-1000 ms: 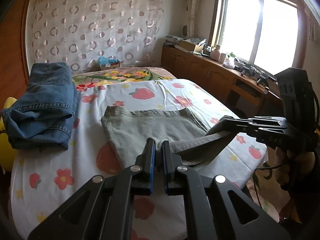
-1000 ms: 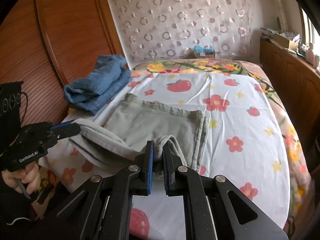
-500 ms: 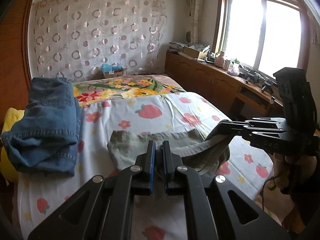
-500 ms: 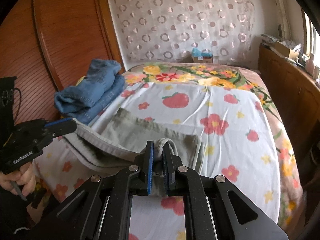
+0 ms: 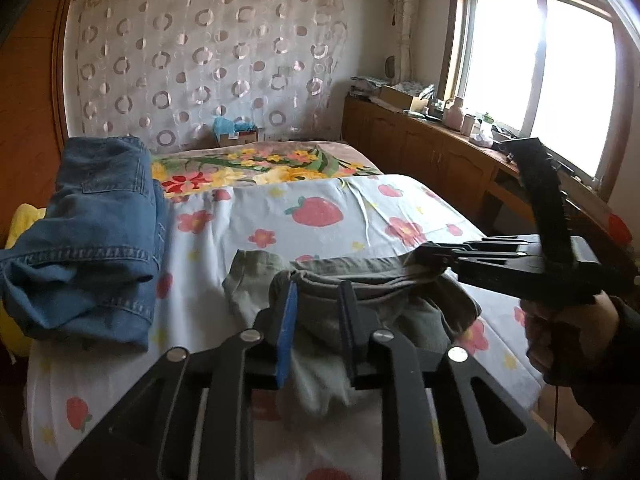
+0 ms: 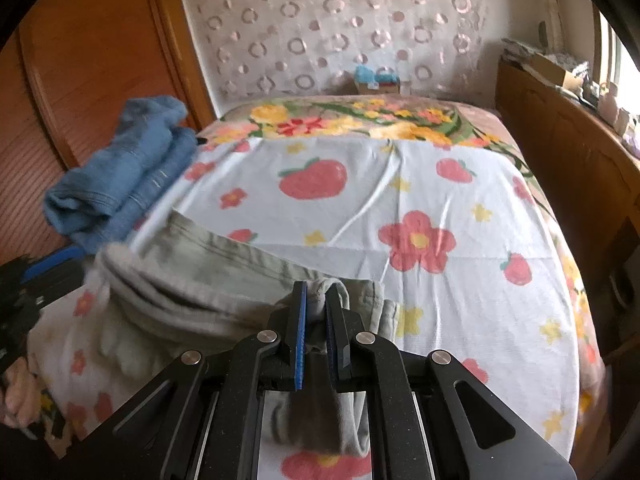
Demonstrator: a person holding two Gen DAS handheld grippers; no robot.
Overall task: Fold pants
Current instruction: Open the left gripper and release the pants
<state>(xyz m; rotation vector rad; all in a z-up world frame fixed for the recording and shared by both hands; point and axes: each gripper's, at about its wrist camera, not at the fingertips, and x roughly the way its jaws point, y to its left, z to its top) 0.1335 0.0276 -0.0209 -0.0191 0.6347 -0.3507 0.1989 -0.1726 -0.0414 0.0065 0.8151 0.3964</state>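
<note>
Left wrist view shows the grey-green pants [image 5: 360, 280] bunched near the foot of the bed [image 5: 328, 200], their near edge lifted off the strawberry-print sheet. The left gripper [image 5: 316, 320] stands with its jaws spread apart and cloth lying loosely between them; whether any pad is touching the fabric is hard to tell through the blur. In the right wrist view the right gripper [image 6: 314, 320] is pinching a gathered fold of the pants [image 6: 192, 280], jaws pressed close on it. A pile of blue jeans [image 5: 92, 240] lies well apart at the bed's left side, against the wooden headboard panel [image 6: 80, 80]. This looks like the step of carrying the lifted end over the rest of the pants. The next move calls for laying that end down flat with edges matched, then smoothing.
</note>
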